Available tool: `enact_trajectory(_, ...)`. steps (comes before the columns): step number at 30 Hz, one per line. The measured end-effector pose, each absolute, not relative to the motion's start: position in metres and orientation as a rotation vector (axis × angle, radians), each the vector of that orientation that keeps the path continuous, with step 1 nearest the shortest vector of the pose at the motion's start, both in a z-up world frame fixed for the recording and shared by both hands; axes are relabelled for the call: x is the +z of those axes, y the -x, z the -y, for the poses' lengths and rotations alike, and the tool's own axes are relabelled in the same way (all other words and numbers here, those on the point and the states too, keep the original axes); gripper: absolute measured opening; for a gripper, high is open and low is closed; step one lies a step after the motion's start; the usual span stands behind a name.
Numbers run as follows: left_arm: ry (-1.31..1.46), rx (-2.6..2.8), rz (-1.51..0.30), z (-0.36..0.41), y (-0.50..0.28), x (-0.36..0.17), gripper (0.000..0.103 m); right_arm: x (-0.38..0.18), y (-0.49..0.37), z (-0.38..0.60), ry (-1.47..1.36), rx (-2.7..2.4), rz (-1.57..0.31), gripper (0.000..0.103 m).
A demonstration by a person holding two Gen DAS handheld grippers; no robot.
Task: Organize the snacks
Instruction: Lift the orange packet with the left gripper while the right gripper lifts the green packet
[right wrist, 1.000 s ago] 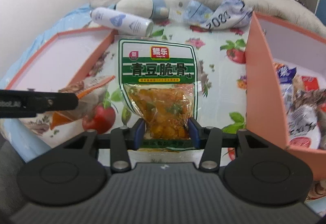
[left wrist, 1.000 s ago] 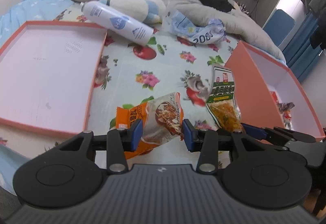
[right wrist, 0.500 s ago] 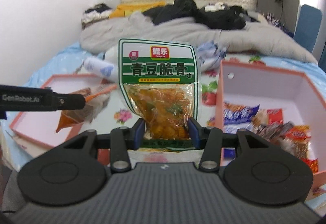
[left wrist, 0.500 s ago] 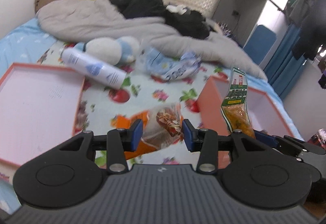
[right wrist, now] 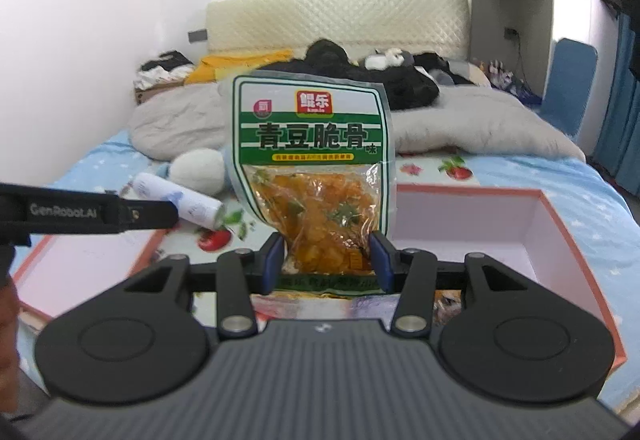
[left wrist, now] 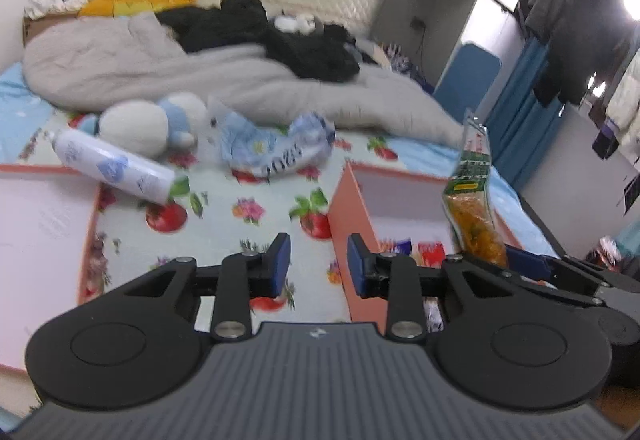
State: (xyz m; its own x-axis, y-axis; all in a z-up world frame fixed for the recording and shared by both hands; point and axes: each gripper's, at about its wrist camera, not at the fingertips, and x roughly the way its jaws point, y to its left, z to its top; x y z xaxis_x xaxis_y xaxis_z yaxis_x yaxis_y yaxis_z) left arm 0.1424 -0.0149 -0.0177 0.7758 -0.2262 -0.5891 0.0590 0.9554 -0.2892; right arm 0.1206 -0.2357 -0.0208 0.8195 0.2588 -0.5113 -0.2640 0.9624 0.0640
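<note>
left wrist view: the left gripper (left wrist: 316, 262) has its jaws apart with nothing between them, poised above the near wall of the snack box (left wrist: 340, 199), probably free for another packet. beside it the green snack packet (left wrist: 474, 207) hangs over the box.

right wrist view: the right gripper (right wrist: 325, 260) is clamped on the packet's bottom edge, holding it upright above the box, likely to drop it in.

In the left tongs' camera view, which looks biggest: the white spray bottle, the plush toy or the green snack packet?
1. White spray bottle and plush toy: too alike to rank.
2. Green snack packet, narrowest because it is seen edge-on, though it hangs nearer the camera.
</note>
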Motion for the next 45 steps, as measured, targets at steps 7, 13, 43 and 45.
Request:
enact_trajectory(7, 0.200, -0.139, -0.852, 0.009, -0.153, -0.088, 0.048, -0.049, -0.121, 0.256, -0.013, 0.219, -0.601, 0.049)
enact_trajectory(13, 0.184, -0.118, -1.010, -0.003, -0.166, -0.147, 0.080, -0.056, -0.123, 0.259, -0.037, 0.239, -0.619, 0.049)
enact_trajectory(43, 0.014, -0.098, -1.092, 0.005, -0.169, -0.187, 0.065, -0.067, -0.126, 0.259, -0.040, 0.274, -0.651, 0.049)
enact_trajectory(45, 0.025, -0.104, -1.090, 0.007, -0.169, -0.183, 0.065, -0.067, -0.126, 0.261, -0.037, 0.271, -0.645, 0.049)
